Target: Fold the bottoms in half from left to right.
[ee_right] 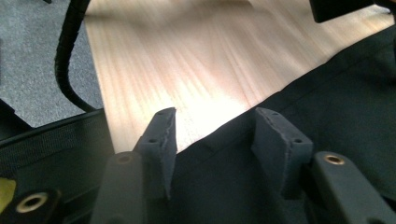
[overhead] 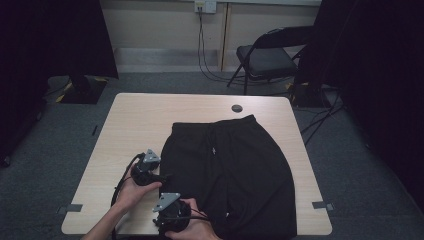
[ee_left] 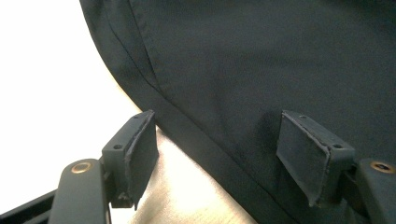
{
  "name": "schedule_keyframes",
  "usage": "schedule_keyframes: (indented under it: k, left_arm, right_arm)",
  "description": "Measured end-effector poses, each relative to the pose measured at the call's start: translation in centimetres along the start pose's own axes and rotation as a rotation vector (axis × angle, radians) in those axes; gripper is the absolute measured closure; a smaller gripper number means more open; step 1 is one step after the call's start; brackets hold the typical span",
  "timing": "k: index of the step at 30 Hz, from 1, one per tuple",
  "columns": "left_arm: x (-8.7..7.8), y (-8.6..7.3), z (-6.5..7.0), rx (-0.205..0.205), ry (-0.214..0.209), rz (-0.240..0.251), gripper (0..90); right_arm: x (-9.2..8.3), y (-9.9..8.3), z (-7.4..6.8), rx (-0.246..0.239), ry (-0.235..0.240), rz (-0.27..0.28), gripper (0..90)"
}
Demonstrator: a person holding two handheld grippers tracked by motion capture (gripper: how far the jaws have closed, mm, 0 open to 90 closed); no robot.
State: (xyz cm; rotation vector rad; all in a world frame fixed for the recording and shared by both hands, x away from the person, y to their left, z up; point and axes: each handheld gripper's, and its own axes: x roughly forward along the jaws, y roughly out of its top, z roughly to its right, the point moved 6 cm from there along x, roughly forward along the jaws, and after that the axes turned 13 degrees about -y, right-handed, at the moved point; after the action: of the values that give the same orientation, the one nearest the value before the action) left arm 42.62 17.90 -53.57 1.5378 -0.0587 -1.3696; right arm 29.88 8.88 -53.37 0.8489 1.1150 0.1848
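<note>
The right hand-held gripper (overhead: 176,216) sits nearest the person, at the near left corner of a pair of black shorts (overhead: 230,175). Its jaws stand apart; in the right gripper view the hem corner of the shorts (ee_right: 280,140) lies between and under them, with no pad pressing on cloth. Just beyond it, the left hand-held gripper (overhead: 159,176) points at the left side edge of the shorts. Its jaws are also wide apart: in the left gripper view one pad (ee_left: 140,154) stands over bare counter (ee_left: 187,186), the other (ee_left: 303,154) over the fabric, and the stitched side seam (ee_left: 196,140) runs between them. Nothing is clamped.

The shorts lie spread flat on the counter (overhead: 150,115), ahead and to the right of both hand-held grippers, waistband at the far end, legs toward the person.

Progress, as a judgement: the garment is laid out and both hand-held grippers are positioned on its left edge, but no grip is made and no fold is visible. Closing on the edge and folding the shorts appears to remain.

View differences: the high view gives the full garment outline, a round grommet (overhead: 237,108) in the far counter edge, and a folding chair (overhead: 270,55) beyond. The gripper views give what it cannot: the seam and hem detail and the exact pad-to-fabric relation.
</note>
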Motion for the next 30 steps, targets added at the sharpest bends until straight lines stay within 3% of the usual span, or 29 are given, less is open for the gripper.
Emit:
schedule_keyframes:
  k: [3, 6, 7, 9, 14, 19, 22, 24, 27, 29, 30]
  left_arm:
    - [0.0, 0.0, 0.0, 0.001, -0.004, 0.003, 28.5]
    - [-0.2, 0.0, -0.1, -0.005, -0.011, -0.002, 28.5]
    - [-0.3, 0.0, -0.2, -0.051, -0.040, 0.017, 28.4]
    - [-0.7, 0.2, -0.4, -0.083, -0.060, 0.040, 28.5]
    - [-2.0, 0.7, -0.9, -0.097, -0.040, 0.124, 28.6]
    - [-2.5, 0.9, -1.0, -0.104, -0.035, 0.151, 28.8]
    - [-2.1, 1.0, -0.6, -0.092, -0.048, 0.133, 28.6]
    - [-1.7, 0.9, -0.3, -0.076, -0.048, 0.108, 29.2]
    - [-1.0, 0.9, 0.2, -0.059, -0.059, 0.081, 29.2]
    - [-0.9, 0.9, 0.3, -0.055, -0.065, 0.069, 29.2]
    - [-0.7, 0.9, 0.4, -0.052, -0.068, 0.066, 29.2]
  right_arm:
    - [-0.1, -0.2, 0.5, 0.029, -0.015, 0.009, 65.0]
    - [-0.2, -0.3, 0.8, 0.032, -0.022, 0.009, 69.4]
    - [-0.3, -0.4, 1.1, 0.034, -0.039, 0.008, 81.7]
    - [-0.6, -0.4, 1.4, 0.058, -0.030, 0.024, 86.4]
    - [-3.1, 0.4, 3.0, 0.118, -0.045, 0.096, 88.2]
    - [-5.9, -1.3, 6.0, 0.167, -0.119, 0.117, 88.3]
    - [-7.3, -3.0, 8.7, 0.211, -0.179, 0.100, 88.3]
    - [-7.7, -4.8, 10.5, 0.231, -0.223, 0.062, 88.3]
    - [-7.2, -7.4, 11.8, 0.249, -0.249, -0.007, 88.0]
    - [-6.9, -8.1, 12.0, 0.267, -0.241, -0.022, 86.7]
    - [-6.7, -8.6, 12.1, 0.282, -0.228, -0.033, 80.0]
